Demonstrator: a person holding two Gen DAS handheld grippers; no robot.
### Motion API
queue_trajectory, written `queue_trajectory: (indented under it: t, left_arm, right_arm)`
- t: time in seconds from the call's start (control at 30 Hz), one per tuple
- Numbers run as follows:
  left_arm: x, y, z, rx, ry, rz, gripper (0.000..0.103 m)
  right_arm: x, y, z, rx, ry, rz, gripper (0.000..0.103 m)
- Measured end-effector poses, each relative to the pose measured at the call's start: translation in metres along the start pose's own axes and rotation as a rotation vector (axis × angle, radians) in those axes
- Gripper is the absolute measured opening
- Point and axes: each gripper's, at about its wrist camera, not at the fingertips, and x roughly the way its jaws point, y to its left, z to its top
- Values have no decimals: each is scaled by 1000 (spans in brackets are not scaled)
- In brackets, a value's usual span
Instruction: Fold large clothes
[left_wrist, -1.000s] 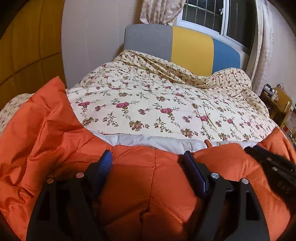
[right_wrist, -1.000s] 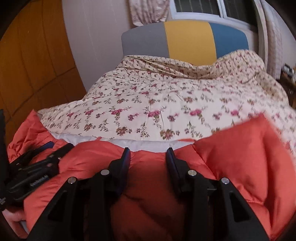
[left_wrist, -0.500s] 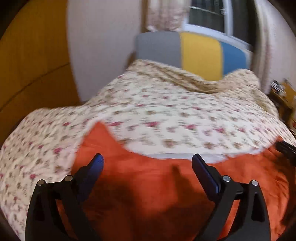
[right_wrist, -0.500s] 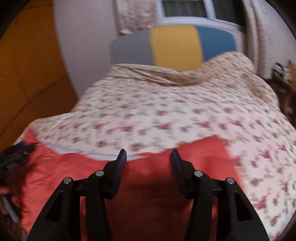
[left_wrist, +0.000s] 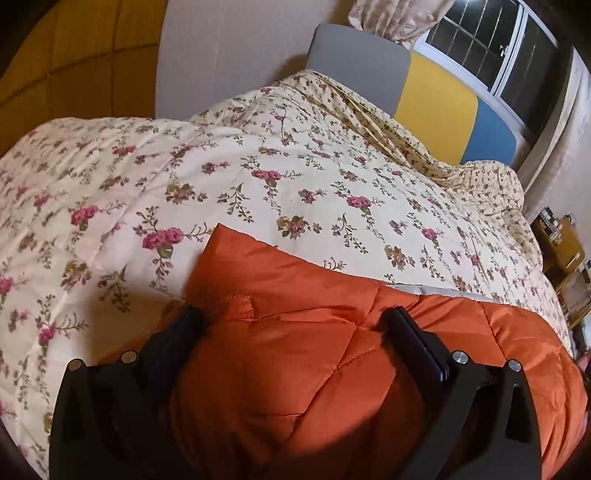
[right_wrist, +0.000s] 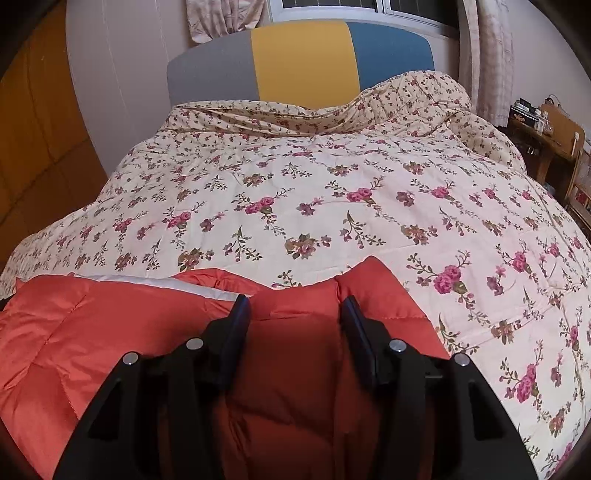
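Note:
An orange quilted puffer jacket (left_wrist: 317, 332) lies across the near end of the bed, with a strip of its pale grey lining (left_wrist: 436, 290) showing along its far edge. My left gripper (left_wrist: 291, 321) has wide-apart jaws, one on each side of a puffy bulge at the jacket's left corner. In the right wrist view the same jacket (right_wrist: 110, 325) fills the lower left. My right gripper (right_wrist: 293, 310) has its jaws closed in on a raised fold of the jacket near its right corner.
The bed is covered by a cream floral quilt (right_wrist: 332, 192). A grey, yellow and blue headboard (right_wrist: 303, 59) stands at the far end under a window. A wooden side table (right_wrist: 546, 129) with small items stands at the right. An orange-brown wall panel (left_wrist: 74, 55) is at the left.
Both grippers moved the jacket's corners down onto the quilt. The jacket's raised flaps have dropped flat, and each gripper now sits low on the fabric.

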Motion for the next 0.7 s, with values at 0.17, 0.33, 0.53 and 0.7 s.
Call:
queue_trajectory:
  t: [0.17,0.33,0.53,0.7]
  left_arm:
    - [-26,-6,-13,-14,-27,47,100]
    - [-90,2,-52,-78,-144,18,100]
    - [-139,17,-102,-133,-208,13,100]
    - [-166,26,-135,-206,-231,-9,100]
  right_arm:
    - [-5,-1,0,1,2,4,53]
    - [-20,2,0,-4,10,-18,61]
    - [-61,9,-13,-24,-30,-18,68]
    - [-106,17,-40,-4,-57,51,71]
